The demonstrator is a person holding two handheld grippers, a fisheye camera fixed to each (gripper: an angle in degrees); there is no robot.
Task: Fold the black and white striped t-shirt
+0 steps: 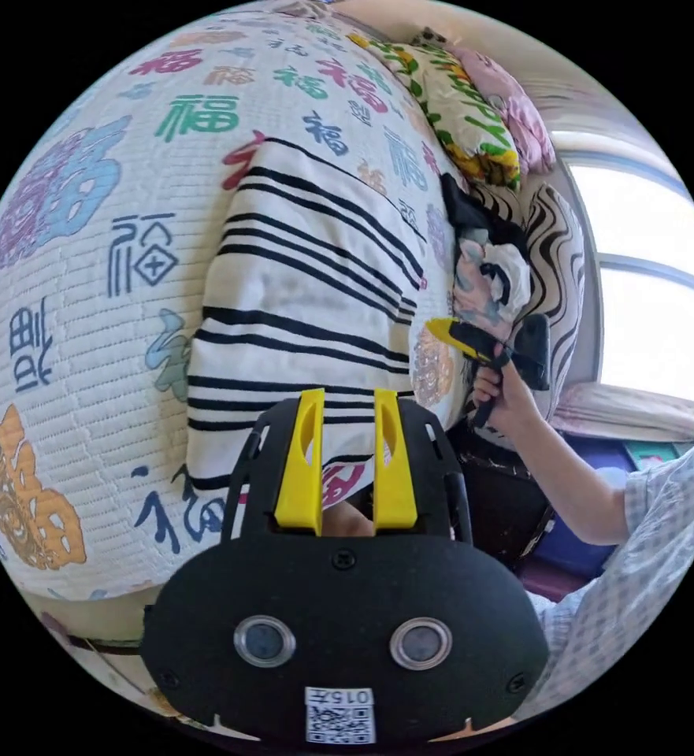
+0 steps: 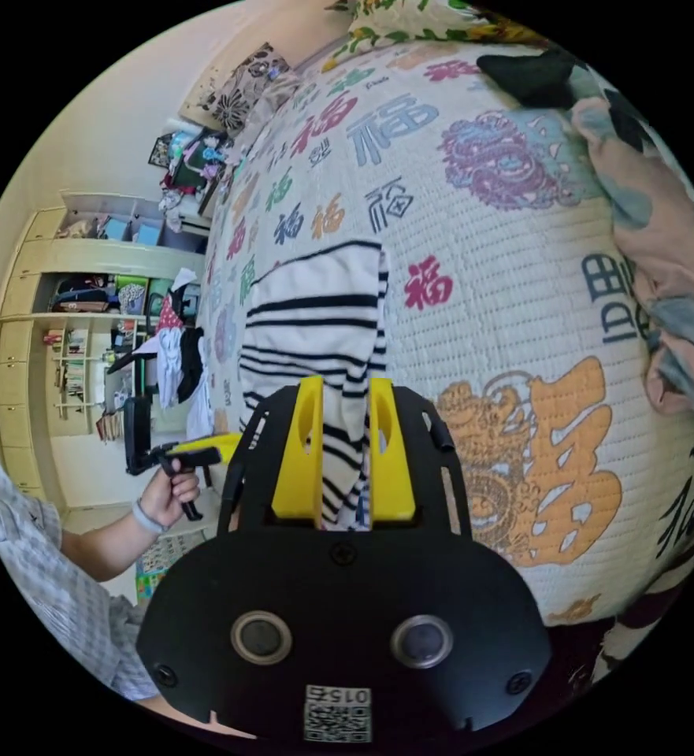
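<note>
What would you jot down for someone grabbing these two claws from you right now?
Left claw: open, hovering over the near edge of the striped t-shirt, holding nothing.
Right claw: striped cloth sits between its jaws, apparently pinched.
The shirt lies on the quilted bedspread as a narrow, already folded bundle, with a pile of other clothes beside it.
Done: it looks folded into a strip.
Left: probably one more fold across, then smooth it flat.

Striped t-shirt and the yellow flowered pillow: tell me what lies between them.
In the left gripper view, just bare quilt with printed characters separates the striped t-shirt from the yellow flowered pillow.
</note>
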